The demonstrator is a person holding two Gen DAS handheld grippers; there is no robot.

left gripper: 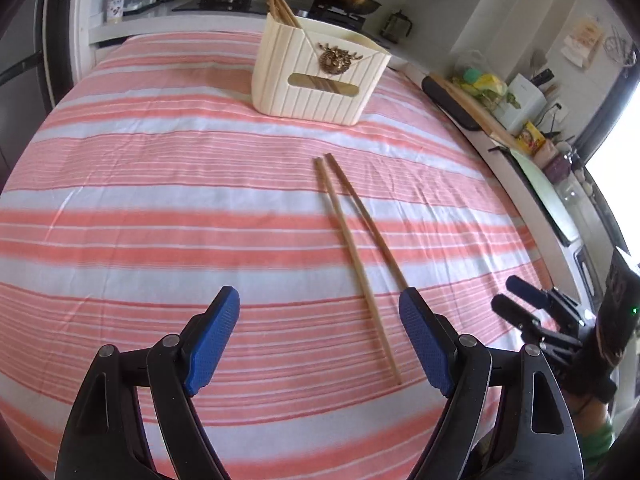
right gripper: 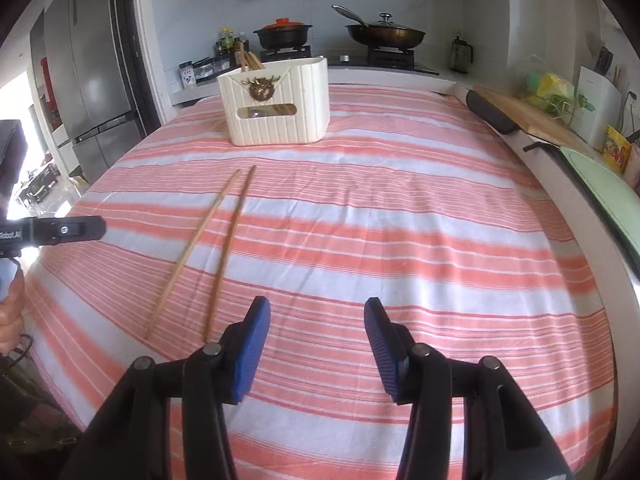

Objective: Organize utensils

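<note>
Two wooden chopsticks (left gripper: 360, 256) lie side by side on the pink-striped tablecloth; in the right wrist view they (right gripper: 224, 248) lie left of centre. A cream utensil holder (left gripper: 320, 76) with a gold emblem stands at the far side and holds several chopsticks; it also shows in the right wrist view (right gripper: 278, 102). My left gripper (left gripper: 320, 308) is open and empty, its right finger beside the near ends of the chopsticks. My right gripper (right gripper: 318, 316) is open and empty, just right of the chopsticks; it also shows in the left wrist view (left gripper: 516, 300).
The table (right gripper: 400, 240) is covered by the striped cloth. Behind it a stove carries a black pot (right gripper: 284, 34) and a lidded pan (right gripper: 384, 34). A counter on the right holds a cutting board (right gripper: 520, 112), boxes and bottles. A fridge (right gripper: 92, 92) stands at left.
</note>
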